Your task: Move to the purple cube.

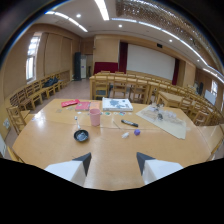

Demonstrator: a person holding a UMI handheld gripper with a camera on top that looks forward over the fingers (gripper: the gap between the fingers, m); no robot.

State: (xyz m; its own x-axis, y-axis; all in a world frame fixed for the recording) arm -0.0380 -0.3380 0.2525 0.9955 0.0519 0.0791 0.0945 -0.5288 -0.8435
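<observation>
Fingers (pixel 82 161) of the tool (pixel 114 161) are standing wide apart with nothing between them, hanging over the near edge of the wooden desk (pixel 107 150). Ahead of them and a little left, a small black dish (pixel 81 135) is sitting, with a pink cup (pixel 95 116) beyond it. The purple cube (pixel 137 132) is lying farther out, ahead and slightly right of the fingers, just beside a small white object (pixel 125 134) and near a black marker (pixel 129 123). By my judgement the approach is only beginning: the next move is calling for carrying the tool forward and a touch rightward until the cube sits just ahead of the fingers.
</observation>
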